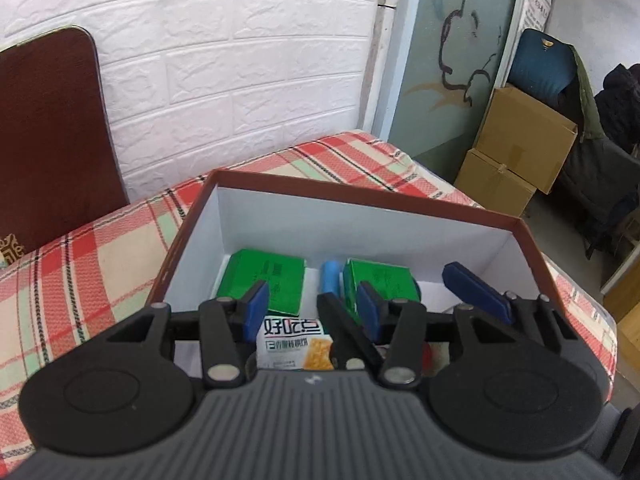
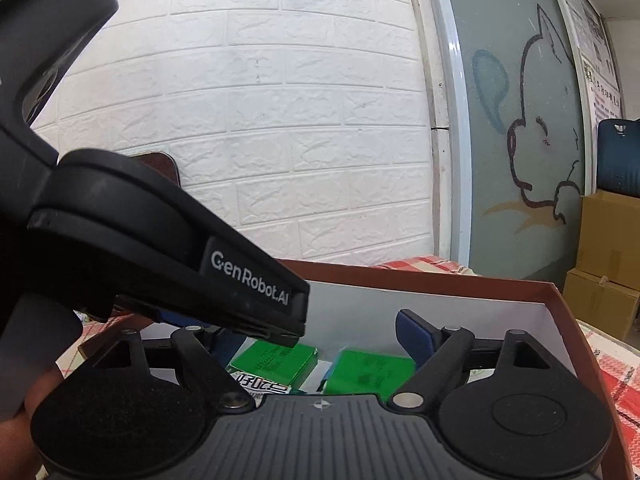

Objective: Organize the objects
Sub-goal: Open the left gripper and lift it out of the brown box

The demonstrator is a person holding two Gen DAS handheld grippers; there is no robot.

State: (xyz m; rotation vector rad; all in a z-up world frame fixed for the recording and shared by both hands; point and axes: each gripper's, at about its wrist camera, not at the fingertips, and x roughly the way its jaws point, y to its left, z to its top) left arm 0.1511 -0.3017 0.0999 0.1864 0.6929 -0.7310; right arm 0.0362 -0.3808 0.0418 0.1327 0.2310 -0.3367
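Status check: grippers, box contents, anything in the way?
Left gripper open over box, empty. Right gripper open, empty. Two green packs, blue tube, cracker packet inside. Left gripper crowds right's view.

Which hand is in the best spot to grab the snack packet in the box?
Left, probably. The left tongs hang open with the snack packet right between them. The right tongs are open too, but point at the green boxes instead.
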